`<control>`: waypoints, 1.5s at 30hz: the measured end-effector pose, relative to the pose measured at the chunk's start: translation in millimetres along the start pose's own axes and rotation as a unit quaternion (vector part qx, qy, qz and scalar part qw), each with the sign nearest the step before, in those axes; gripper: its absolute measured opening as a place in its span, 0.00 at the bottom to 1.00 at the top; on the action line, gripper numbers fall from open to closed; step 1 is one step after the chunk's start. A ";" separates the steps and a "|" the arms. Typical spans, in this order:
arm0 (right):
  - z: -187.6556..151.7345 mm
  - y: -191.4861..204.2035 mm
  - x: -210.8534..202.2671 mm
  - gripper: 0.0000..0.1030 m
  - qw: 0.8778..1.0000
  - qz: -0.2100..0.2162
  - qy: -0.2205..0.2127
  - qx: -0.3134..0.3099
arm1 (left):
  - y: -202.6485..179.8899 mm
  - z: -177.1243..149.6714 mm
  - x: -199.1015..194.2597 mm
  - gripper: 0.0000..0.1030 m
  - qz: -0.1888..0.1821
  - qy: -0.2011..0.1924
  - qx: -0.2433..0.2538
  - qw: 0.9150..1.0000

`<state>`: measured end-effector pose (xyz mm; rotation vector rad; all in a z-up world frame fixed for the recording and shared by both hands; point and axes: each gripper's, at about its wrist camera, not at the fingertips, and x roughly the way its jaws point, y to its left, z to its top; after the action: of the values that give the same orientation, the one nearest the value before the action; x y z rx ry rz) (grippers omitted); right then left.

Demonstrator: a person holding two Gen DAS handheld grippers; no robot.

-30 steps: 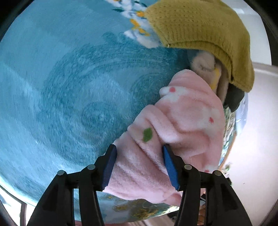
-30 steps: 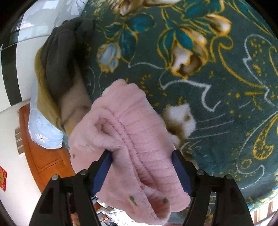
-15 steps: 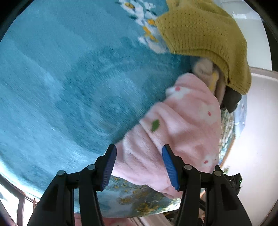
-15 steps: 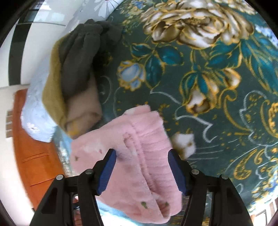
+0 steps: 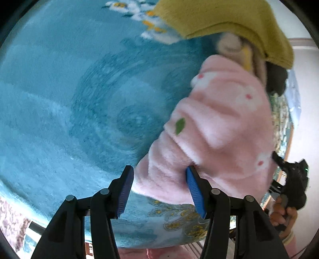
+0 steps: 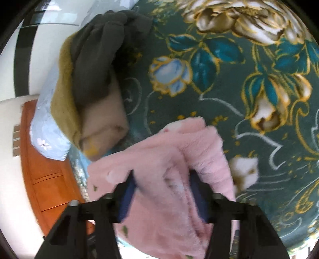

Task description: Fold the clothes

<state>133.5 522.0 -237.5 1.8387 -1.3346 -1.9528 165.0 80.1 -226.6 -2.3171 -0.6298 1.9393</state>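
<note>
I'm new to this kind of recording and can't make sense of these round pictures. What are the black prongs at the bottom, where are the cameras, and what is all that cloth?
There is no robot here: a person holds a two-finger gripper in each hand, each with a fisheye camera looking along its fingers, hence the round pictures. One view shows the left gripper, the other the right gripper. Both have the pink fleece garment between their blue pads; the right one's jaws are closing on it. It lies on a floral blanket, beside a pile of clothes: a mustard knit, a dark garment and a beige one.
</note>
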 end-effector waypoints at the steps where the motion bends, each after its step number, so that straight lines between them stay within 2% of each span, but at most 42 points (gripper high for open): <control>1: -2.4 2.6 -2.1 0.33 1.000 0.006 -0.002 -0.004 | 1.1 0.3 2.0 0.54 0.000 0.001 -0.005 1.000; 4: -9.4 5.5 -18.4 0.28 0.999 0.035 -0.024 -0.008 | 2.3 1.8 7.1 0.54 -0.001 0.004 -0.015 1.000; 6: -10.7 0.7 -27.1 0.28 0.998 0.035 -0.043 0.002 | -0.6 3.2 8.8 0.54 -0.002 0.006 -0.014 1.000; 8: -10.8 -10.0 -27.1 0.27 0.998 0.021 -0.051 0.018 | -5.6 4.8 11.2 0.54 -0.001 0.008 -0.009 1.000; 12: -9.8 -26.1 -10.7 0.27 0.998 -0.005 -0.035 0.046 | -16.5 8.1 18.7 0.54 0.010 0.015 0.000 1.000; 18: -4.6 -6.2 -27.5 0.37 0.999 -0.018 -0.031 0.002 | -28.5 10.9 -0.5 0.54 0.013 -0.005 0.014 1.000; 20: -7.8 4.2 -45.0 0.39 0.997 -0.053 -0.058 -0.028 | -38.6 14.4 -19.8 0.54 0.010 -0.031 0.029 0.999; 22: -13.9 17.1 -62.8 0.39 0.992 -0.070 -0.080 -0.063 | -55.3 20.3 -37.8 0.54 0.000 -0.058 0.052 0.997; 24: -25.0 34.2 -64.0 0.39 0.992 -0.053 -0.071 -0.095 | -82.3 27.5 -45.9 0.54 -0.015 -0.075 0.086 0.993; 26: -42.0 51.7 -51.9 0.39 0.988 -0.051 -0.042 -0.140 | -158.1 75.0 -45.0 0.54 -0.030 -0.072 0.127 0.989; 28: -60.7 60.3 -38.2 0.40 0.982 -0.063 -0.027 -0.177 | -187.5 81.6 -38.1 0.54 -0.044 -0.063 0.179 0.981; 30: -73.1 53.3 -27.5 0.39 0.979 -0.093 -0.026 -0.178 | -207.3 82.1 -21.2 0.54 -0.043 -0.058 0.220 0.973; 32: -85.2 43.9 -11.5 0.39 0.975 -0.121 -0.014 -0.187 | -204.3 91.9 3.6 0.54 -0.029 -0.057 0.237 0.969; 34: -91.6 34.0 2.1 0.38 0.971 -0.143 -0.005 -0.192 | -193.9 102.3 18.7 0.54 -0.005 -0.045 0.233 0.971; 36: -92.4 19.5 10.7 0.38 0.975 -0.141 -0.007 -0.169 | -181.5 103.6 23.2 0.54 0.004 -0.031 0.227 0.973; 39: -88.8 4.3 19.0 0.38 0.983 -0.126 -0.013 -0.132 | -171.5 95.4 34.4 0.54 0.009 -0.022 0.238 0.971; 45: -84.0 3.3 30.8 0.38 0.979 -0.135 -0.007 -0.151 | -177.3 109.5 52.1 0.55 0.013 -0.011 0.232 0.973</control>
<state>196.9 459.3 -245.7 1.9334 -0.7654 -2.1557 19.1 236.7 -245.3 -2.0219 -0.1217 1.8728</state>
